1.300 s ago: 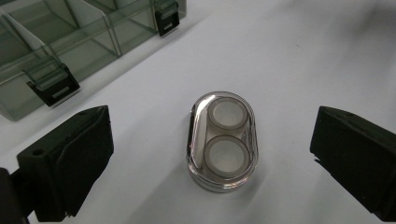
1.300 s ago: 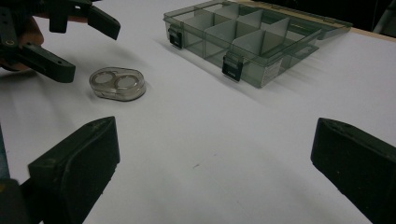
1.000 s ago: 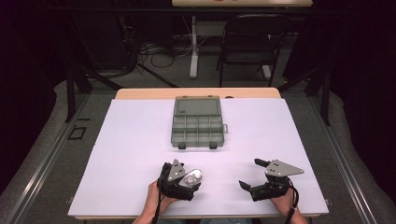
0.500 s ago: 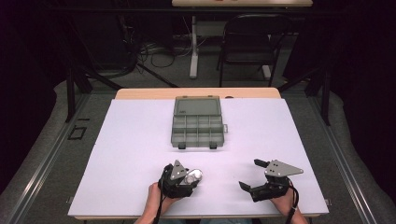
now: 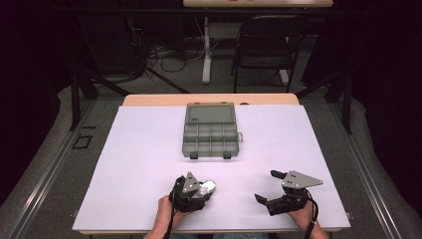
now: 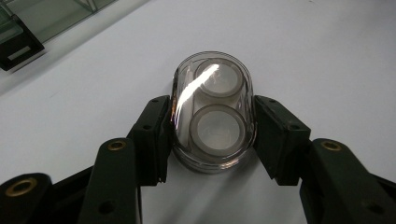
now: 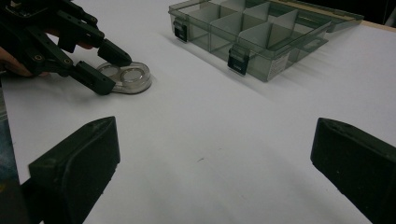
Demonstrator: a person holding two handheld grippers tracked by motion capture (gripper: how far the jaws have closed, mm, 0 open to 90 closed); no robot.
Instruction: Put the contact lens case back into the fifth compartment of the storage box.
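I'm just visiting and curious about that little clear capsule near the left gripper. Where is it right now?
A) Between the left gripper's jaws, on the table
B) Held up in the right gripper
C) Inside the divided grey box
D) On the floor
A: the clear capsule sits on the white table between the left gripper jaws, which press its sides.

The high view looks forward and down from above the person's side, taking in the whole white-topped desk (image 5: 149,149) and the dark room beyond. The left gripper view sits low and very close, looking along the left hand-held gripper (image 6: 210,133) at a small clear oval plastic case with two white discs (image 6: 212,112). The right gripper view sits low near the desk's front, facing across it from the right hand-held gripper (image 7: 212,172). All three share that case (image 7: 128,77) (image 5: 206,187); the high and right gripper views share the grey translucent compartment box (image 5: 210,132) (image 7: 254,32).
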